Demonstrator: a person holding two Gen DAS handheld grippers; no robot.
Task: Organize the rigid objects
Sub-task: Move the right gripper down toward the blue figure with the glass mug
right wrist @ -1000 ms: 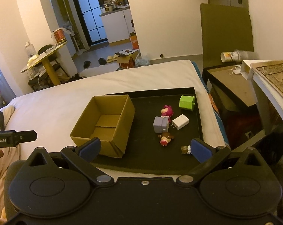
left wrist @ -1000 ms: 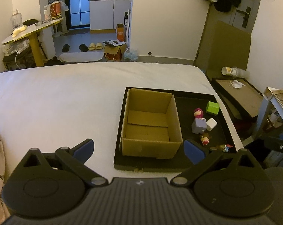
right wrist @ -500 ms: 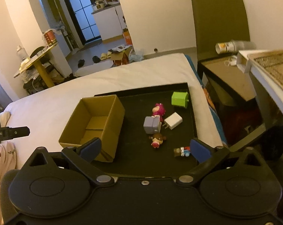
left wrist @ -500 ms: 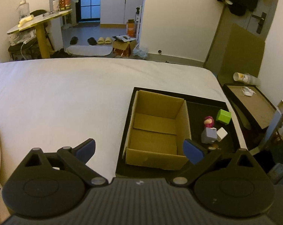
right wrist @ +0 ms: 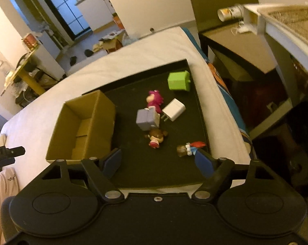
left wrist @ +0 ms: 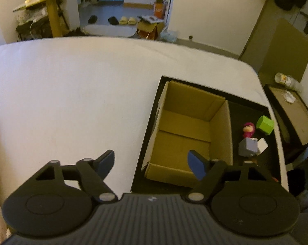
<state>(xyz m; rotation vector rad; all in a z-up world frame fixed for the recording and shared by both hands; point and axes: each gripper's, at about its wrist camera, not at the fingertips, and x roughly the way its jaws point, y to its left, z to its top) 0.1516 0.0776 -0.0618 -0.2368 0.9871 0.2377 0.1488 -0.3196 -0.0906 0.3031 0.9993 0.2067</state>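
Both grippers hang above the bed and neither one carries anything. The left gripper (left wrist: 150,160) has its jaws spread wide, blue pads apart, hovering over the white mattress (left wrist: 82,94) with its right pad over the near corner of the cardboard box (left wrist: 186,130). That box sits open-topped on the left part of a black tray (right wrist: 154,169), nothing inside it, flaps folded flat on its floor. The right gripper (right wrist: 159,160) is also spread wide, poised over the near edge of the tray. On the tray's dark floor, to the right of the box, lie the small things: a green cube-shaped block (right wrist: 178,81) at the far side, a pink bear figurine (right wrist: 154,100) nearer, and a grey-lilac cube (right wrist: 147,119) touching the bear's lower end. A white plug adapter (right wrist: 173,109) lies just beside the cube, prongs pointing toward it. Nearer still, a small brown-haired doll in pink (right wrist: 155,136) lies just below the cube, and a little figure with a red cap (right wrist: 189,148) lies by the tray's right edge, just beside the right gripper's right pad. From the left wrist view the green block (left wrist: 265,125), bear (left wrist: 248,129) and cube (left wrist: 247,147) show past the box's right wall. Beyond the bed stands a brown cabinet top (right wrist: 235,47) with a tipped paper cup (right wrist: 228,13).
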